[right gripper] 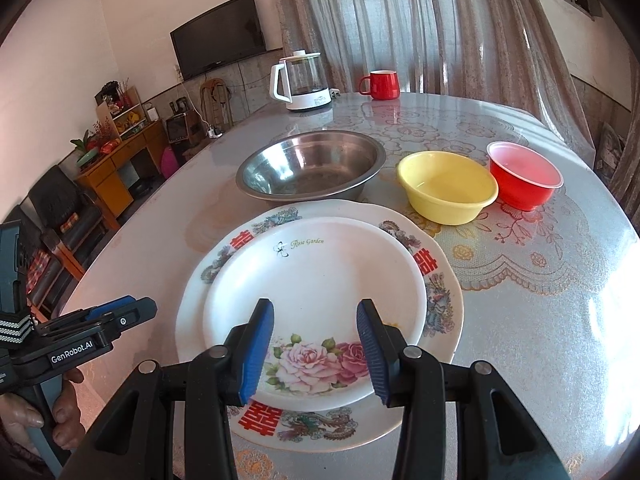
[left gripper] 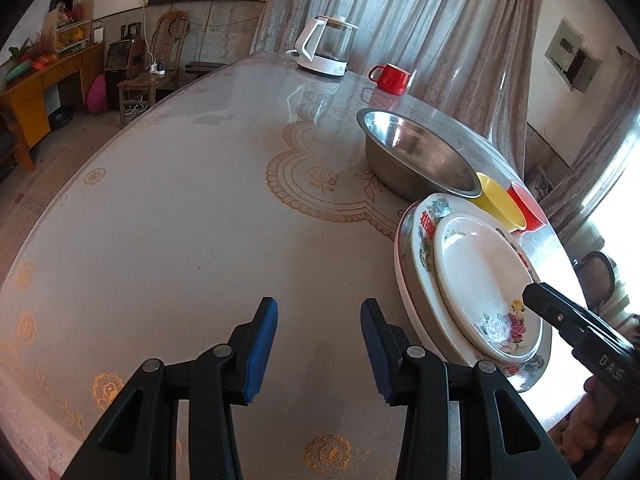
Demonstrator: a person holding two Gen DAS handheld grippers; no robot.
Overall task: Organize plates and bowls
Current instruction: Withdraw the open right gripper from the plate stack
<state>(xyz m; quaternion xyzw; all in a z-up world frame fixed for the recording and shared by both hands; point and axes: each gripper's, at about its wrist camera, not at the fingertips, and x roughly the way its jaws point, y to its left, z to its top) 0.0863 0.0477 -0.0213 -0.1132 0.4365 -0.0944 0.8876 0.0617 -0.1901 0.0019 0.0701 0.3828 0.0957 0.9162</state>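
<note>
While both tools gape apart, a rose-printed white plate (right gripper: 316, 292) sits stacked on a larger plate (right gripper: 444, 300).

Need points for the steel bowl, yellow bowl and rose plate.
steel bowl (right gripper: 308, 168), right wrist view, on its inner floor.
yellow bowl (right gripper: 444, 190), right wrist view, on the inside bottom.
rose plate (right gripper: 316, 280), right wrist view, on the bare white centre of the smaller top plate.

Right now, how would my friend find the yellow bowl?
Start at the big steel basin in the middle of the table. Just right of it sit two small plastic bowls, side by side. The yellow bowl is the nearer to the basin, open and lidless; its red neighbour stands farther right.
</note>
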